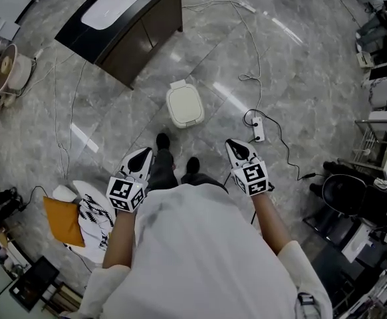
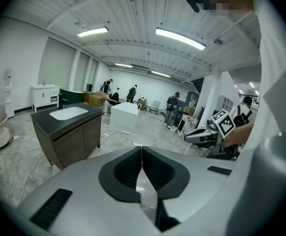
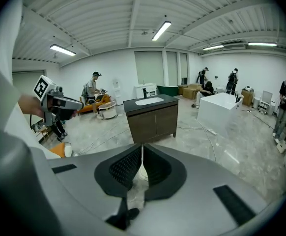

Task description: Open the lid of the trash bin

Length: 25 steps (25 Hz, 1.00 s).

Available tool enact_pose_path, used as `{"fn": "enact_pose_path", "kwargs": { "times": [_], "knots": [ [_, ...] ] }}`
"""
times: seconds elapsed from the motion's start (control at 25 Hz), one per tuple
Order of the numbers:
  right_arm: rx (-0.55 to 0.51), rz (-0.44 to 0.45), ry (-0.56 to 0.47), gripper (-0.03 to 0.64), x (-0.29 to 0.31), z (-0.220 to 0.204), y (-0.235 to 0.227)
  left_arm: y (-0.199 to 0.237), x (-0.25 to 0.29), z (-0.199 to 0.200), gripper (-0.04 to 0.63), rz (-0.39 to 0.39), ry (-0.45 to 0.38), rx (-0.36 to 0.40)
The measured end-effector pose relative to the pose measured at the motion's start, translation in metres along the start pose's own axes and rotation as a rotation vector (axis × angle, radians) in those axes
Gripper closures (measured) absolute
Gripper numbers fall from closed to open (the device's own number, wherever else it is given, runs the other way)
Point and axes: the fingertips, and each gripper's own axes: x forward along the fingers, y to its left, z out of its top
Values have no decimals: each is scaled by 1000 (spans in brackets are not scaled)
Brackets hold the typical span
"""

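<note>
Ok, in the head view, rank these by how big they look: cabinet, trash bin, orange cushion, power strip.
1. Cabinet, clearly largest.
2. Trash bin and orange cushion look about alike, so I won't rank them.
3. Power strip, smallest.

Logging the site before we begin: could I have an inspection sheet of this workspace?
Surface: grey marble floor, glossy.
Job's things: white trash bin, lid shut.
Clutter: orange cushion, patterned cloth.
Grippers: left tongs and right tongs shut, empty, clear of the bin.
Cables: power strip and loose leads on the floor.
Surroundings: dark sink cabinet.
</note>
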Motion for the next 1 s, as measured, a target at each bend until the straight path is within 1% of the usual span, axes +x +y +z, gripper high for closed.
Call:
{"fn": "enact_pose_path", "kwargs": {
  "times": [0.24,0.48,0.84,1.0],
  "knots": [
    [2,-45,20,584,19,10,-6,29,26,9,577,-44,20,31],
    [-1,-89,47,584,44,22,-15,61,60,14,577,-123,65,56],
    [66,-122,142,584,89,9,-16,99,100,-2,577,-237,162,110],
    [90,-119,185,584,120,-5,-13,115,118,-19,577,-280,209,144]
  ]
}}
